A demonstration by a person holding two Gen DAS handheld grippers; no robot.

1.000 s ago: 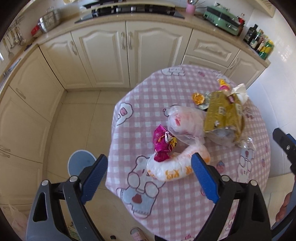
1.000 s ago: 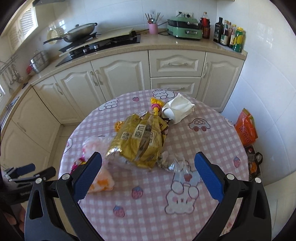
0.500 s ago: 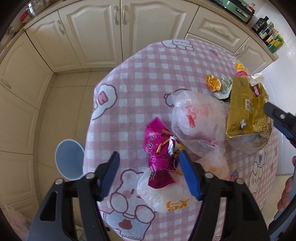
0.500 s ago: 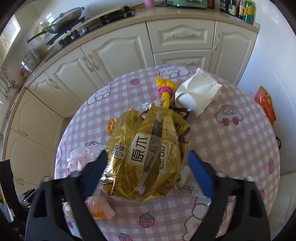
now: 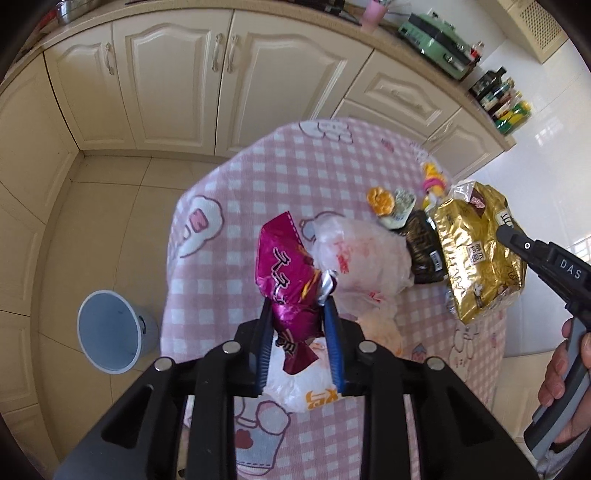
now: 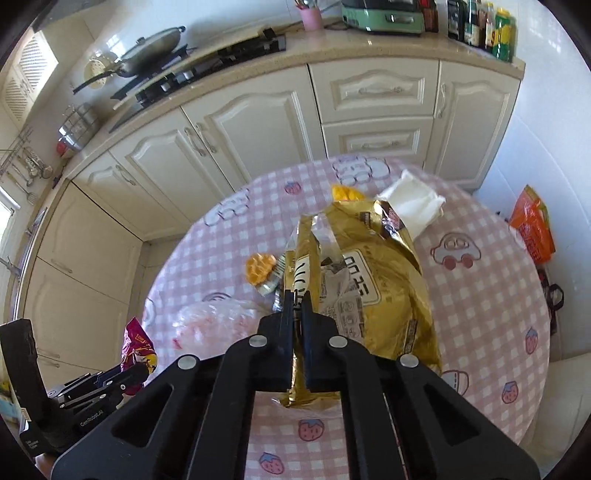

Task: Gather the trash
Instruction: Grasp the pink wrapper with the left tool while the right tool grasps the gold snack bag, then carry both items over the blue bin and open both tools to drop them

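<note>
My left gripper is shut on a magenta snack wrapper and holds it above the pink checked table. My right gripper is shut on the edge of a gold foil bag, lifted off the table; the bag also shows in the left wrist view. A clear plastic bag with red print and a white bag with orange print lie on the table. An orange wrapper, a yellow wrapper with a pink band and a white tissue lie further back.
A light blue bin stands on the floor left of the table. Cream kitchen cabinets run behind. An orange bag lies on the floor to the right of the table. Bottles stand on the counter.
Both grippers have dropped to the table and shut: the left on the magenta wrapper, the right on the gold bag. Both items are now raised.
</note>
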